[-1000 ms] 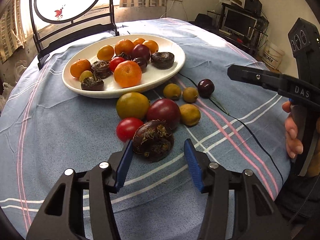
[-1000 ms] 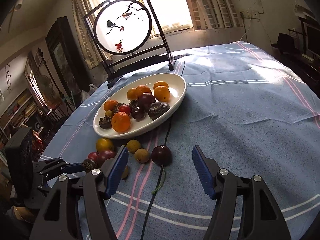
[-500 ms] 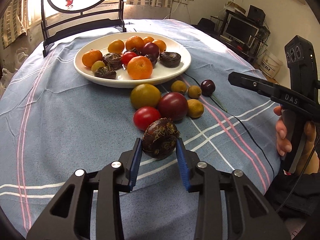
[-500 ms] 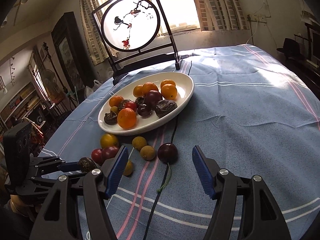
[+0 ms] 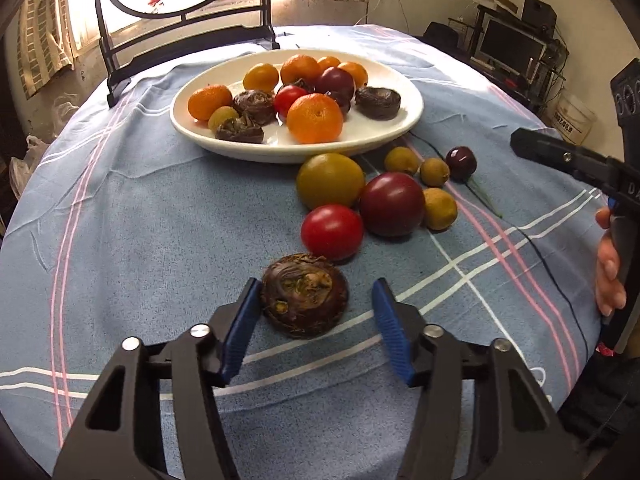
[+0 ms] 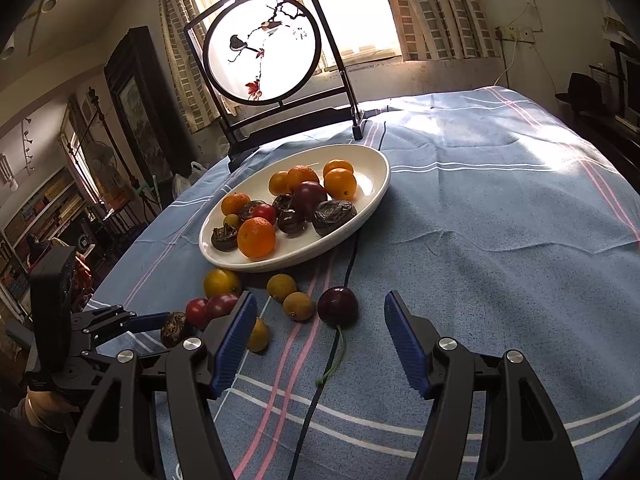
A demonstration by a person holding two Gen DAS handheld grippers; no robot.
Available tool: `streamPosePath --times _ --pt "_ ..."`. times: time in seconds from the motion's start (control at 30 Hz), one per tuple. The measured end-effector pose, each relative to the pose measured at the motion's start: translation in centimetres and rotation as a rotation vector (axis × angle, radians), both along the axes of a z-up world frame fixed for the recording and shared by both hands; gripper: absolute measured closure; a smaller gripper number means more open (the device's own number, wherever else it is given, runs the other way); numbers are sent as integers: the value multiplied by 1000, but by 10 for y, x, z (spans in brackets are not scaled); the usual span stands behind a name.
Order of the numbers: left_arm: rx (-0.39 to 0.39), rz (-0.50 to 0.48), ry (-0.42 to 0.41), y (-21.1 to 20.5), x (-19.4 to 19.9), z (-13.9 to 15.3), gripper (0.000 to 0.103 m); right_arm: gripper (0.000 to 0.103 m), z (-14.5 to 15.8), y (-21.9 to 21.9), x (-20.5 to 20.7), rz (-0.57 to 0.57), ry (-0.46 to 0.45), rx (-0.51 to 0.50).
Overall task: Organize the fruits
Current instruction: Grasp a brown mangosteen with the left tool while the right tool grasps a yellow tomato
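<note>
Left gripper (image 5: 312, 320): jaws wide. The dark brown water chestnut (image 5: 305, 295) lies on the blue tablecloth (image 5: 132, 240) between the two blue pads; the left-hand pad touches or nearly touches it, and a clear gap shows at the right-hand pad. We judge it is not gripped.

Right gripper (image 6: 318, 340): jaws wide, holding nothing, hovering over the cloth just short of the dark cherry (image 6: 338, 306) with its green stem.

White oval plate (image 5: 384, 142): carries mandarins, a red tomato, a dark plum and several more water chestnuts. Loose on the cloth between plate and left gripper: yellow-green round fruit (image 5: 330, 180), dark red plum (image 5: 392, 204), red tomato (image 5: 332, 232), three small tan longan-like fruits, e.g. (image 5: 440, 208), and the cherry. The tomato sits just beyond the water chestnut, nearly touching it.

Step in hand, as we judge it: picking up the water chestnut for transfer to the plate. Roughly half the fruit is on the plate already.

Next move calls for: centre the chestnut between the pads, close on its wider sides, lift clear before moving toward the plate. Watch the tomato; a forward push would roll it. The chestnut's rough, flattened shape should grip well. The black cable (image 6: 348, 264) running under the plate rim lies near the cherry and could snag the right gripper.
</note>
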State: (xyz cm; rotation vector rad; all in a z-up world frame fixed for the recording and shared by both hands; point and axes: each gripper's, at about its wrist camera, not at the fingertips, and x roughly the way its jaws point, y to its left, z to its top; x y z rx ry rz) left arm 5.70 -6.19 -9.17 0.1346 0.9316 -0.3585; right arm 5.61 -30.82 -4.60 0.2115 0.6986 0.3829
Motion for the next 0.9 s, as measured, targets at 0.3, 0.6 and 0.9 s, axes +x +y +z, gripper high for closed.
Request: streamPosePath --times 0.3,0.6,0.9 --pt "-66 -10 -25 21 -14 12 61 36 1 21 -1 70 7 -93" --pt "-107 64 -126 59 -23 47 61 58 -17 100 -1 269 56 -411" --pt "-116 58 -119 65 -22 43 61 78 -17 90 11 254 124 -294"
